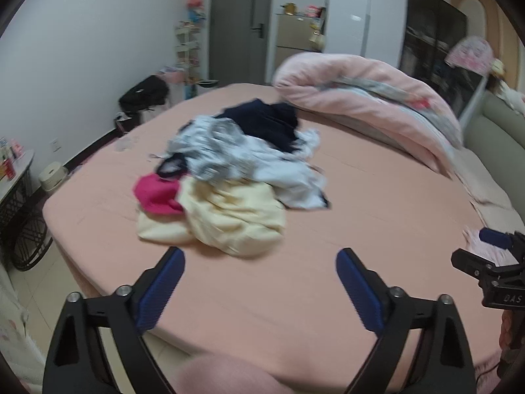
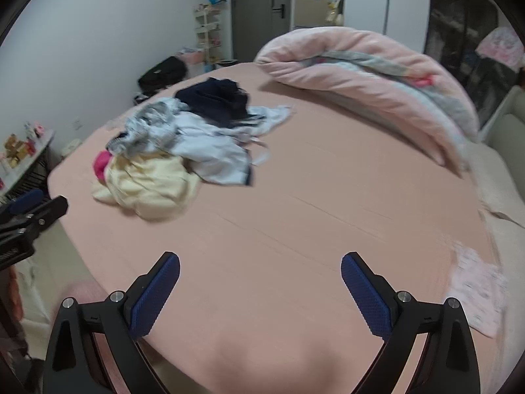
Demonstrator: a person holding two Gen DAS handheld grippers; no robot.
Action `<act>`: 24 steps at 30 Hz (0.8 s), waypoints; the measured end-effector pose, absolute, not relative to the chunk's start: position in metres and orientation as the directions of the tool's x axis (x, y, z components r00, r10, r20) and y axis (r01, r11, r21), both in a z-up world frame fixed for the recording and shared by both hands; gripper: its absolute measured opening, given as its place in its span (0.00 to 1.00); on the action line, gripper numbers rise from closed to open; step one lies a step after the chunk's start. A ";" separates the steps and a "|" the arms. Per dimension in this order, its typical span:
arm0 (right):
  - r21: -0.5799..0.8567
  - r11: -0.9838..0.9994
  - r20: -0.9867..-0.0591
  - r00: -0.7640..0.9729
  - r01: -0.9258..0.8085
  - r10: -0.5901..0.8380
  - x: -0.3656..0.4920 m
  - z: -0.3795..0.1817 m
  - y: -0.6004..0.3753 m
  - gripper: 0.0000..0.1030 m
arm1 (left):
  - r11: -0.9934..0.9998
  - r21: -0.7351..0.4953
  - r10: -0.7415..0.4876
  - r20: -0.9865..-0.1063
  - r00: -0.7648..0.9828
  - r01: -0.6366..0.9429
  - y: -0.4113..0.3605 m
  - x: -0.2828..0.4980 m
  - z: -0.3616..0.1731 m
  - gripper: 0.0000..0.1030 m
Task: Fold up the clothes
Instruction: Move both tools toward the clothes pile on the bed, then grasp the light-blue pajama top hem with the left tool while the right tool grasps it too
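A heap of loose clothes (image 1: 236, 177) lies in the middle of a bed with a pink sheet (image 1: 377, 203). A cream garment (image 1: 229, 216) is nearest, with a magenta piece (image 1: 157, 193) at its left, pale printed pieces (image 1: 229, 154) behind and a navy one (image 1: 265, 124) at the back. The same heap (image 2: 174, 144) appears left of centre in the right wrist view. My left gripper (image 1: 261, 259) hovers open just short of the cream garment, holding nothing. My right gripper (image 2: 261, 262) is open over bare sheet (image 2: 328, 213), empty. A small pink printed garment (image 2: 475, 292) lies near the bed's right edge.
A rolled pink duvet (image 1: 377, 98) fills the far right of the bed, with a beige headboard (image 1: 492, 131) beyond it. At the left are a wire side table (image 1: 16, 197), a small stool (image 1: 52, 174) and a black bag (image 1: 144, 95) by the wall. A grey door (image 1: 239, 23) stands behind.
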State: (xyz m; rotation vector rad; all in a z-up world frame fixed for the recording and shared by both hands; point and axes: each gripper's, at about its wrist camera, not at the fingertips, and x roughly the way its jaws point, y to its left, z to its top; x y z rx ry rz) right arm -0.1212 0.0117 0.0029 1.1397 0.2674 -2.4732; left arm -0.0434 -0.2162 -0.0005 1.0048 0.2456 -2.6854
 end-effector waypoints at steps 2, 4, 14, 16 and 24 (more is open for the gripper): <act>0.017 -0.894 -0.769 -0.566 0.448 -0.297 -0.141 0.001 -0.018 0.96 | -0.941 -0.054 -0.218 -0.660 -0.719 0.335 -0.236 -0.056 -0.003 0.80; 0.010 -0.889 -0.767 -0.567 0.458 -0.301 -0.157 -0.001 -0.042 0.96 | -0.931 -0.060 -0.232 -0.664 -0.711 0.360 -0.255 -0.069 -0.005 0.78; -0.005 -0.856 -0.804 -0.511 0.517 -0.304 -0.241 -0.031 -0.152 0.86 | -0.918 -0.083 -0.222 -0.703 -0.676 0.387 -0.324 -0.139 -0.038 0.78; 0.000 -0.845 -0.819 -0.484 0.535 -0.307 -0.259 -0.043 -0.177 0.86 | -0.921 -0.091 -0.208 -0.709 -0.674 0.379 -0.332 -0.153 -0.044 0.78; 0.048 -0.818 -0.865 -0.386 0.574 -0.321 -0.317 -0.091 -0.241 0.86 | -0.938 -0.113 -0.142 -0.739 -0.659 0.328 -0.350 -0.190 -0.073 0.61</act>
